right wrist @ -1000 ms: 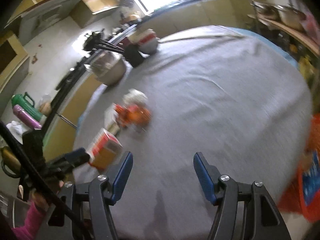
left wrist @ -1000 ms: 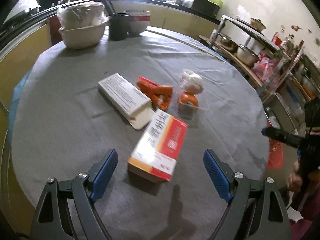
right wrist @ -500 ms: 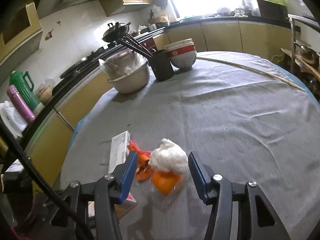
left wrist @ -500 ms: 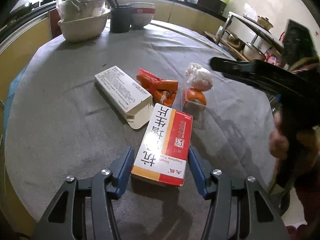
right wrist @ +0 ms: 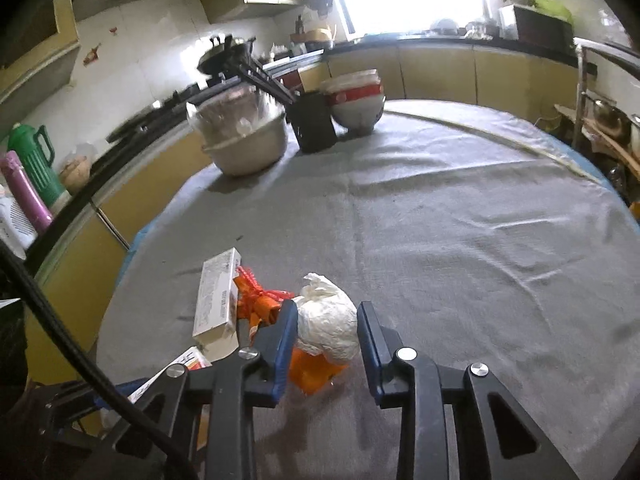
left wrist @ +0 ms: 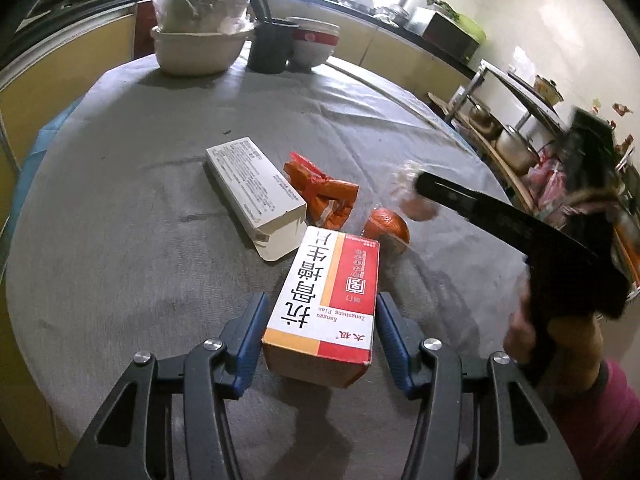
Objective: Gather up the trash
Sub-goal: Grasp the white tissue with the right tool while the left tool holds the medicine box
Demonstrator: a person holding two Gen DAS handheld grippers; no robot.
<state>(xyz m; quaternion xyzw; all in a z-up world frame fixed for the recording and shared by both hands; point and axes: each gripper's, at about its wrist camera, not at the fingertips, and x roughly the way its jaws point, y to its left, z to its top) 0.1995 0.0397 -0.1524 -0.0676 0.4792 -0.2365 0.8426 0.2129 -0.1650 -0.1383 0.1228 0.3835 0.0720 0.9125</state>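
On the grey-clothed round table lies a red and white carton (left wrist: 332, 280); my left gripper (left wrist: 320, 340) has its blue pads pressed on the carton's two long sides. Beyond it are a white box (left wrist: 252, 176), a crumpled orange wrapper (left wrist: 324, 196) and an orange piece (left wrist: 386, 224). In the right wrist view a white paper wad (right wrist: 328, 320) sits on the orange piece (right wrist: 312, 372). My right gripper (right wrist: 326, 344) is closing on the wad, and both pads touch it. One of its black fingers (left wrist: 480, 208) crosses the left wrist view.
At the far edge stand a covered basin (left wrist: 196, 48), a black chopstick holder (left wrist: 268, 50) and stacked red-rimmed bowls (left wrist: 314, 44). A metal rack with pots (left wrist: 516, 140) stands off the table's right. A hand and pink sleeve (left wrist: 600, 400) hold the right gripper.
My left jaws came in from wide apart onto the red and white carton. The right gripper swung across the table to the white wad and its jaws narrowed around it.
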